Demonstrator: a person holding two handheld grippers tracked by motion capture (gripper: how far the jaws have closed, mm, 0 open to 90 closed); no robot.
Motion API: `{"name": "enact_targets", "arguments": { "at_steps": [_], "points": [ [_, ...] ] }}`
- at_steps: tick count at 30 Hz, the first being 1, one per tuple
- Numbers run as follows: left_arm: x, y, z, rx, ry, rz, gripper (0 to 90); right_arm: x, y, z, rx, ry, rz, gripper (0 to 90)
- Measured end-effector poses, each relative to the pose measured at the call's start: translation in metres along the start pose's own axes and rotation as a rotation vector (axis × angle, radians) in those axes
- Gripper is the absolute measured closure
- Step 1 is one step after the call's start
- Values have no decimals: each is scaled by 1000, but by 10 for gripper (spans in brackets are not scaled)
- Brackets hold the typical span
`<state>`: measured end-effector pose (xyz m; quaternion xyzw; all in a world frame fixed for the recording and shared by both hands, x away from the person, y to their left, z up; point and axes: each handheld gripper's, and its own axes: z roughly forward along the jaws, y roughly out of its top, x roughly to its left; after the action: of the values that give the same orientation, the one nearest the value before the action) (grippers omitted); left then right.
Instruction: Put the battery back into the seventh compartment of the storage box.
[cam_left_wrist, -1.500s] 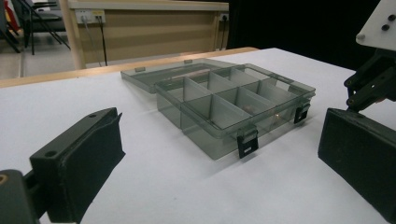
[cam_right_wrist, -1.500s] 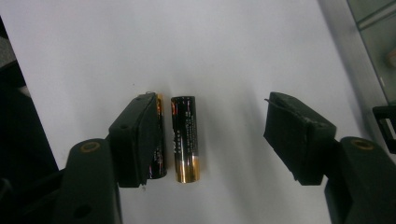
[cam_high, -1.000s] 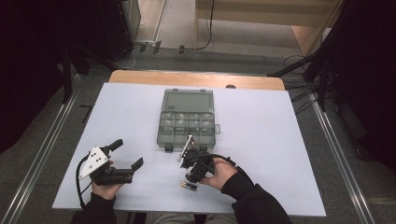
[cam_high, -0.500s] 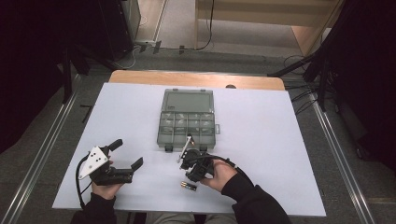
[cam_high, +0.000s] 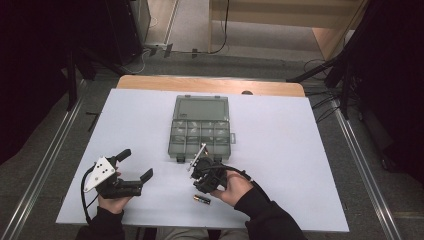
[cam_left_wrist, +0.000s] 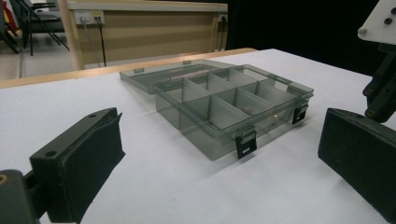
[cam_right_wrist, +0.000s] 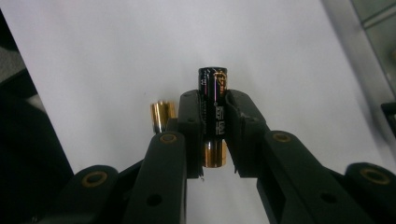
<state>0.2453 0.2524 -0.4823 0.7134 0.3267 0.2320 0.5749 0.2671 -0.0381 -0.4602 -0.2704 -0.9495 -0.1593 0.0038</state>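
Two batteries: right gripper grips one, another beside; left gripper open.

From the high view you look forward and down on the whole white table, with your forearms entering at the bottom. Your left gripper view sits low near the tabletop and faces across it toward the open grey box, which the high view also shows at mid-table. Your right gripper view looks steeply down, very close to the table.
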Motion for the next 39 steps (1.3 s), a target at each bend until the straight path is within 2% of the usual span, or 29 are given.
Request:
{"name": "enact_targets", "arguments": {
  "at_steps": [3, 9, 17, 20, 21, 23, 29, 33, 39],
  "points": [
    [0, 0, 0, 0, -1, 0, 0, 0, 2, 1, -13, 2, 1, 782],
    [0, 0, 0, 0, 0, 0, 0, -5, 3, 0, -59, 6, 52, 782],
    [0, 0, 0, 0, 0, 0, 0, -15, 2, -9, -165, 14, 135, 782],
    [0, 0, 0, -1, 2, -1, 0, -20, 0, -13, -237, 5, 175, 782],
    [1, 0, 0, -1, 2, -1, 0, -20, 0, -13, -237, 5, 175, 782],
    [0, 0, 0, -3, 2, -2, 0, -22, -1, -15, -276, -8, 195, 782],
    [1, 0, -1, -5, 3, -3, 0, -25, -1, -20, -351, -4, 233, 782],
    [1, 0, -1, -4, 3, -2, 0, -27, -2, -21, -375, -1, 256, 782],
    [1, 0, -1, -6, 4, -1, 0, -29, -4, -23, -448, -20, 296, 782]
  ]
}}
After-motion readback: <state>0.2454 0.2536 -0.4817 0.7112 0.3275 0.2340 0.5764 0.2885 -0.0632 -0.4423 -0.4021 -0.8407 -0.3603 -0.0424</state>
